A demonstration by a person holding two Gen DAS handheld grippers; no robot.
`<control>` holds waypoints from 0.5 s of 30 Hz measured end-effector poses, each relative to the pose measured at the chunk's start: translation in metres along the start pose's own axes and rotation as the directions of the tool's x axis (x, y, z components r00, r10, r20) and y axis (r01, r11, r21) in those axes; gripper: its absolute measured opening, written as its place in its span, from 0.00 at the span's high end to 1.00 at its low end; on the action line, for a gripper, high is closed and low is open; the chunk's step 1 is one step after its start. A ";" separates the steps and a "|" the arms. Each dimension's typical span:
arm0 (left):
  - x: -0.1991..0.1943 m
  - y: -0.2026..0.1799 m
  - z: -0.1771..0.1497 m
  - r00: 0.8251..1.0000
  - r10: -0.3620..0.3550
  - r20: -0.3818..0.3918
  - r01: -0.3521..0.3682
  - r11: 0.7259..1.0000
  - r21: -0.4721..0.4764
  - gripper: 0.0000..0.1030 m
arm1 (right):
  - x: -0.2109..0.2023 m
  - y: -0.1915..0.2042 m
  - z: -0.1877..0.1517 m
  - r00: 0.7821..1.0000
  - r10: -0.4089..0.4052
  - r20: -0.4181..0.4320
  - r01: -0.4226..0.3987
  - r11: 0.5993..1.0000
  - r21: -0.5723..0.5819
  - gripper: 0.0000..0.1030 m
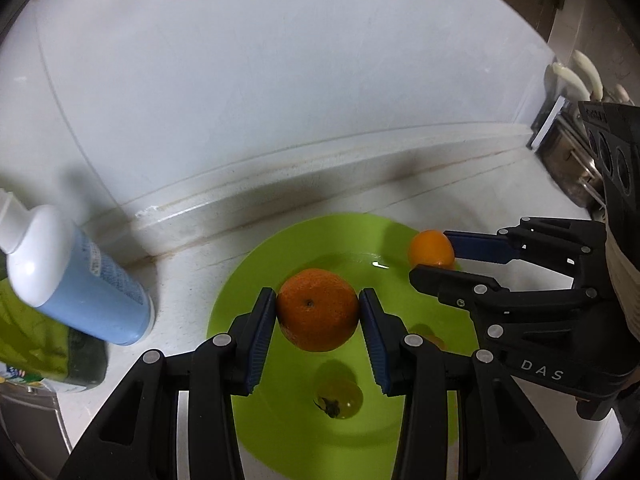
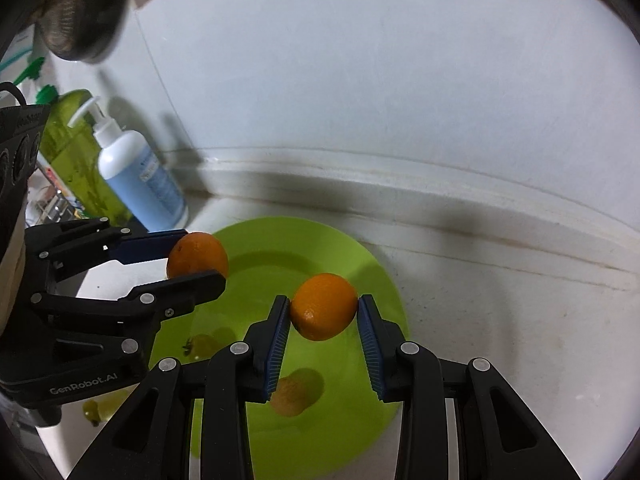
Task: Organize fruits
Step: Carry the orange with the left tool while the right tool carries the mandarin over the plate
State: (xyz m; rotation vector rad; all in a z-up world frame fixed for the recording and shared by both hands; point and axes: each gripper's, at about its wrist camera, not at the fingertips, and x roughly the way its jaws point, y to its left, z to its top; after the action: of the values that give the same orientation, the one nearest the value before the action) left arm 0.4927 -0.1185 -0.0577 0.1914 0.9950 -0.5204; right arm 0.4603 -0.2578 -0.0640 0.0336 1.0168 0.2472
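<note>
A lime-green plate [image 1: 280, 432] lies on the white counter; it also shows in the right wrist view [image 2: 360, 420]. My left gripper [image 1: 318, 316] is shut on a large orange [image 1: 318, 308] and holds it above the plate. My right gripper [image 2: 323, 312] is shut on a smaller orange [image 2: 323, 306], also above the plate. In the left wrist view the right gripper [image 1: 434, 258] holds the smaller orange [image 1: 430, 248] over the plate's far right rim. A small yellow-green fruit with a stem [image 1: 338, 400] lies on the plate. An orange-brown fruit [image 2: 290, 396] lies on the plate beneath my right gripper.
A blue-and-white pump bottle [image 1: 72, 276] stands left of the plate by the white wall. A green pack [image 1: 28, 340] lies left of it. A metal rack with white utensils [image 1: 572, 80] is at the far right. Another yellow-green fruit [image 2: 94, 410] lies on the counter left of the plate.
</note>
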 end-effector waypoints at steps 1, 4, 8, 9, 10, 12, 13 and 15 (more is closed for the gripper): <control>0.003 0.001 0.000 1.000 -0.003 -0.009 0.003 1.000 0.000 0.59 | 0.002 -0.003 -0.001 1.000 0.000 -0.008 0.000 1.000 0.002 0.65; 0.013 0.003 0.001 0.999 -0.005 -0.034 0.005 1.000 -0.003 0.59 | 0.010 -0.006 0.000 1.000 -0.003 -0.026 0.003 1.000 0.002 0.65; 0.025 0.004 0.003 0.998 -0.018 -0.067 0.017 1.000 -0.009 0.59 | 0.020 -0.006 0.001 0.999 -0.006 -0.047 0.006 1.000 0.003 0.65; 0.027 0.004 0.004 0.997 -0.020 -0.073 0.019 1.000 -0.010 0.59 | 0.022 -0.007 0.001 0.999 -0.005 -0.053 0.005 1.000 0.003 0.65; 0.030 0.004 0.004 0.997 -0.020 -0.081 0.019 1.000 -0.009 0.59 | 0.023 -0.007 0.001 0.998 -0.004 -0.057 0.004 1.000 0.004 0.65; 0.033 0.003 0.004 0.996 -0.020 -0.090 0.019 1.000 -0.008 0.59 | 0.025 -0.008 0.001 0.998 -0.003 -0.065 0.003 1.000 0.004 0.65; 0.035 0.002 0.003 0.995 -0.018 -0.094 0.017 1.000 -0.007 0.59 | 0.025 -0.008 0.000 0.998 -0.002 -0.067 0.002 1.000 0.004 0.65; 0.038 0.000 0.004 0.995 -0.017 -0.101 0.016 1.000 -0.005 0.59 | 0.029 -0.007 0.003 0.997 0.001 -0.074 0.000 1.000 0.006 0.65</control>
State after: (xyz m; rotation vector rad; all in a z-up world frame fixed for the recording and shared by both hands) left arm 0.5123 -0.1327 -0.0879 0.2077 1.0970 -0.5278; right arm 0.4786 -0.2580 -0.0883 0.0303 1.0914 0.2473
